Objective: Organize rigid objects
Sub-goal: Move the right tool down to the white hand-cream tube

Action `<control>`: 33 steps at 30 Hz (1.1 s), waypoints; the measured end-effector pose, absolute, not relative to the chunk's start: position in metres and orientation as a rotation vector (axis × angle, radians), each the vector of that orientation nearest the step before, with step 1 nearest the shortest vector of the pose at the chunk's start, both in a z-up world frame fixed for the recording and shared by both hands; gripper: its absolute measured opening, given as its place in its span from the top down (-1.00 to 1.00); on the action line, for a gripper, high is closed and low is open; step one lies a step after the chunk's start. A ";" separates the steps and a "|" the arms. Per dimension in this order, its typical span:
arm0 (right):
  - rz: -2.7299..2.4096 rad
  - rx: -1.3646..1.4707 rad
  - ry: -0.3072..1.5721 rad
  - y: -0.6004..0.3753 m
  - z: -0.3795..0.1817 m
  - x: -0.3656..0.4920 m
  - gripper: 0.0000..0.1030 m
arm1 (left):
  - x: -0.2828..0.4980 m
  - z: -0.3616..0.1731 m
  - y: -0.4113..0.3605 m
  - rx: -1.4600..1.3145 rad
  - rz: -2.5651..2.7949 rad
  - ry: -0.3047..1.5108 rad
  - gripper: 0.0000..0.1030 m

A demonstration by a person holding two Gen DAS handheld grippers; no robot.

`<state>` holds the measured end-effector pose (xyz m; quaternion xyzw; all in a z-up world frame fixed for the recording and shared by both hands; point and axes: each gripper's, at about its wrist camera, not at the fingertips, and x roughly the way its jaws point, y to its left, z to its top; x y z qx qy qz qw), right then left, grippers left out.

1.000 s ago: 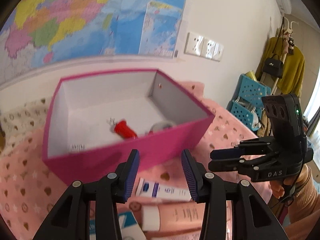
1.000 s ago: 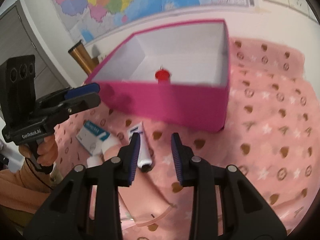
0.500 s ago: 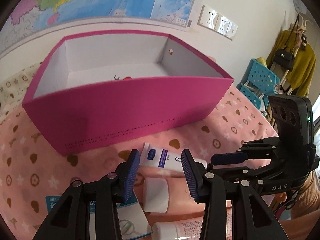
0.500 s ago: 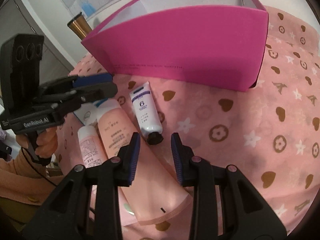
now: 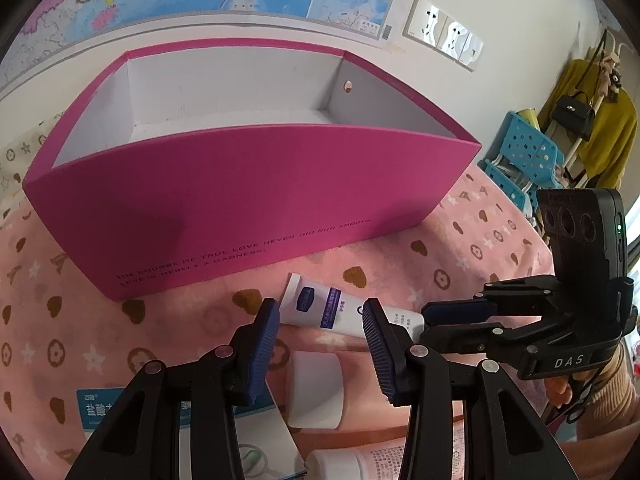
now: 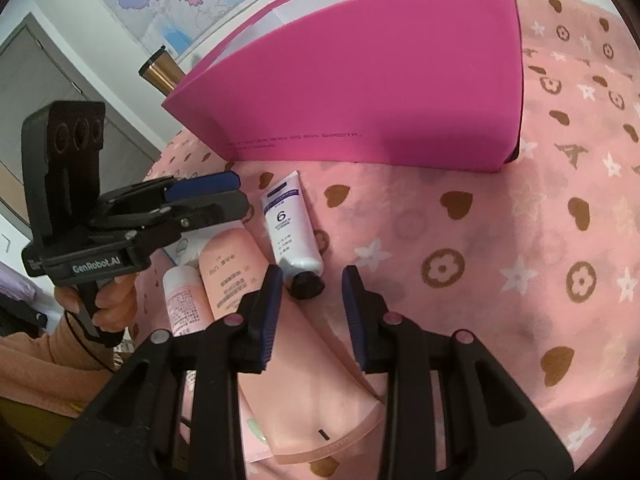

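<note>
Pink box (image 5: 248, 200), white tube (image 6: 290, 228) beside it

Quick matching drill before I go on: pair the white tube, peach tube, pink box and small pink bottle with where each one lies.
1 white tube
2 peach tube
3 pink box
4 small pink bottle

A behind the tubes, open top
B nearest the box, black cap
C between the white tube and the bottle
D nearest the left tongs

Pairs: 1-B, 2-C, 3-A, 4-D
</note>
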<state>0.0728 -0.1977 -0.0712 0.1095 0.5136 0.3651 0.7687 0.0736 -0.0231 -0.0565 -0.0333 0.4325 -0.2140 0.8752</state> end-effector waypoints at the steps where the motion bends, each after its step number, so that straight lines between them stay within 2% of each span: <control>1: 0.792 0.238 1.113 -0.199 -0.071 0.073 0.36 | 0.074 -0.057 -0.023 -0.070 -0.445 0.905 0.14; 4: 0.782 0.239 1.118 -0.199 -0.071 0.073 0.64 | 0.074 -0.059 -0.022 -0.071 -0.443 0.910 0.14; 9: 0.749 0.227 1.106 -0.208 -0.066 0.074 0.71 | 0.075 -0.060 -0.025 -0.067 -0.449 0.917 0.14; 19: 0.721 0.244 1.101 -0.217 -0.066 0.074 0.70 | 0.078 -0.072 -0.029 -0.061 -0.461 0.971 0.14; 20: 0.721 0.256 1.101 -0.216 -0.067 0.074 0.66 | 0.079 -0.073 -0.029 -0.064 -0.458 0.974 0.14; 23: 0.722 0.278 1.101 -0.214 -0.068 0.075 0.44 | 0.081 -0.074 -0.028 -0.072 -0.470 0.990 0.02; 33: 0.719 0.273 1.085 -0.207 -0.070 0.077 0.43 | 0.083 -0.074 -0.038 -0.040 -0.501 1.006 -0.17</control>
